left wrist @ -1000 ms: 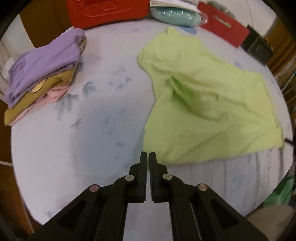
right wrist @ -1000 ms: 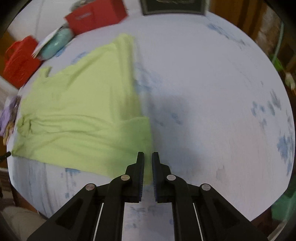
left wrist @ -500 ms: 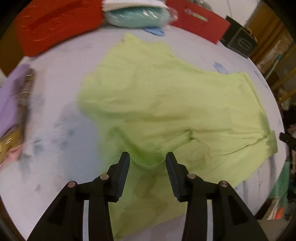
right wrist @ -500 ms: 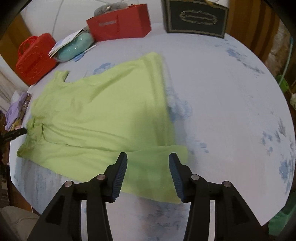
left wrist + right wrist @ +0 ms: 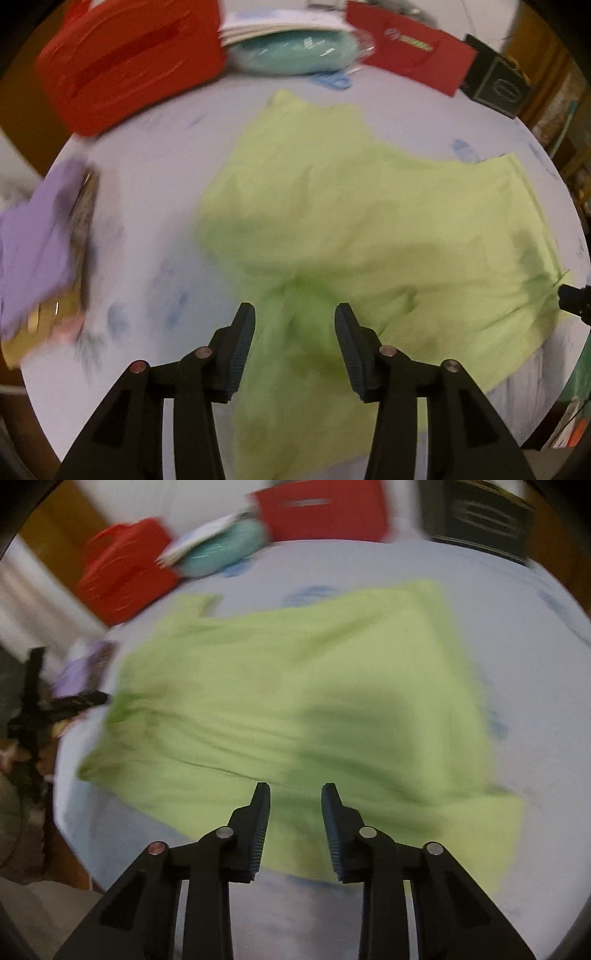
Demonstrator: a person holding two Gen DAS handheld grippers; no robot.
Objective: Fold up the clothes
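Clothes sit folded in a stack at the far left of the tabletop, a purple piece on top with yellow and pink layers under it; blur hides the rest. Behind it, at the back edge, stands a red case, then a teal bundle with papers on top, a red bag and a dark box.

The shirt, light green, lies spread over the middle and right of the pale, blue-flowered cloth. Its fabric is rumpled and bunched near the left gripper, which points down at that bunched part. The jaws are opening, with a clear gap between them, and the pads press on nothing. The fabric seen in the gap seems to lie below them rather than in them, though the blur makes that hard to settle.

In the right wrist view the shirt fills the middle of the tabletop, one end reaching toward the near edge at the right. The right gripper hangs over the shirt's near hem. Its jaws are closing, still apart by a moderate gap, and nothing is pinched. At the left edge of this view the other gripper's dark tip shows beside the shirt's end.
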